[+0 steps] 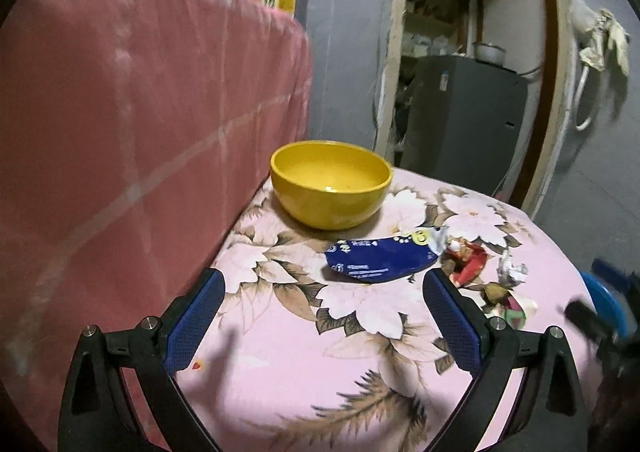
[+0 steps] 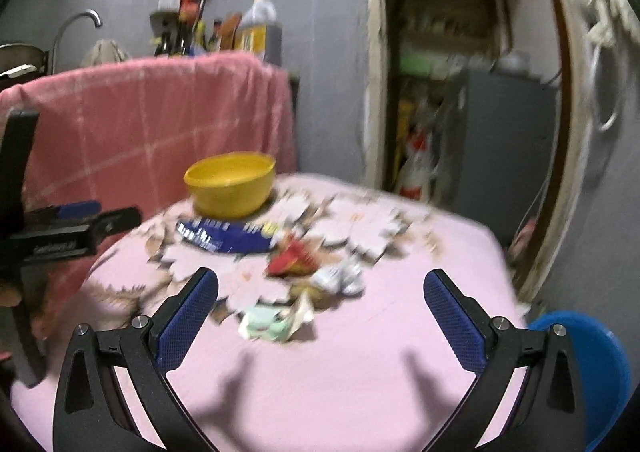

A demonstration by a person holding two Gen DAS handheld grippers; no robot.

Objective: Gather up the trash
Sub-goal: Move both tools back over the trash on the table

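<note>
A pink floral tablecloth (image 1: 280, 372) fills the lower frame, a pink draped cloth (image 1: 120, 112) at left. At centre, just in front of the yellow bowl (image 1: 330, 188), lies the blue wrapper (image 1: 376, 262): flat, glossy, torn at its right end, with red (image 2: 292, 260), white (image 2: 340, 278) and green (image 2: 272, 326) scraps to its right. It looks light, limp and slippery; a raised, crumpled edge seems the best hold. Left gripper (image 1: 324, 292) and right gripper (image 2: 320, 292) both gape, empty. A blue bin (image 2: 600, 372) sits lower right.
</note>
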